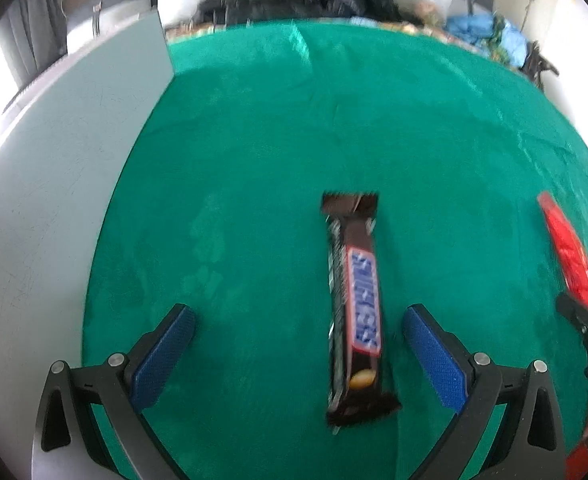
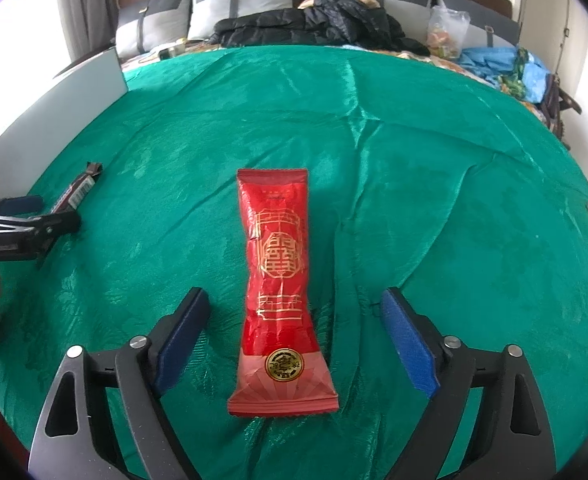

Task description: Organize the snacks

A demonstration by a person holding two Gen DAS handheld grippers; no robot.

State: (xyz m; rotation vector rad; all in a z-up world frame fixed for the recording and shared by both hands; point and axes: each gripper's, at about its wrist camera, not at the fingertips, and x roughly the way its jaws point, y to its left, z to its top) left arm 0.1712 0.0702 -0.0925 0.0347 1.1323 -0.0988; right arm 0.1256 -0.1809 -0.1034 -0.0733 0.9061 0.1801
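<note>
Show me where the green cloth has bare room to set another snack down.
The green cloth lies bare beyond the red packet and to its right, up to the clutter on the bed. Between the Snickers bar and the grey board is also free. It is crowded between the two snacks, where the grippers flank them.

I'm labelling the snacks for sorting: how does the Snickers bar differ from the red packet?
The Snickers bar has a dark brown wrapper with a blue logo; the red packet is bright red with gold line patterns and a round gold seal. The Snickers bar looks narrower and fuller, the red packet wider, flatter and crinkled. Both lie lengthwise on the green cloth, each between open blue-padded jaws, untouched.
</note>
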